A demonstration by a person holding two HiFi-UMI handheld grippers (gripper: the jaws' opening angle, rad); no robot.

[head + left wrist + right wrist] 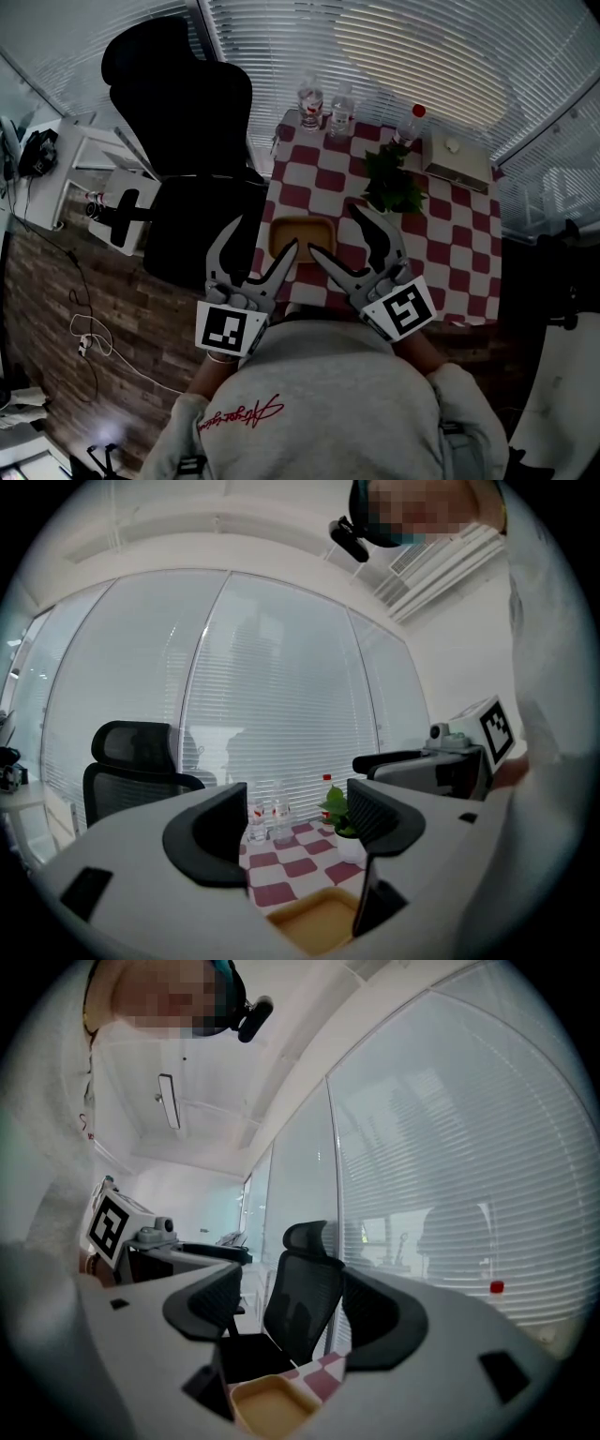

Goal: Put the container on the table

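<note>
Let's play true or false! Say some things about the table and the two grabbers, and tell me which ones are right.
1. The tan container is empty. True.
2. The left gripper is shut on the container. False: its jaws stand apart with nothing between them.
3. A green plant stands on the checkered table. True.
4. The chair is red. False: it is black.
5. The right gripper is open. True.

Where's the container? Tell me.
Centre of the head view: the container lies on the checkered table's near edge, between the left gripper and the right gripper.
</note>
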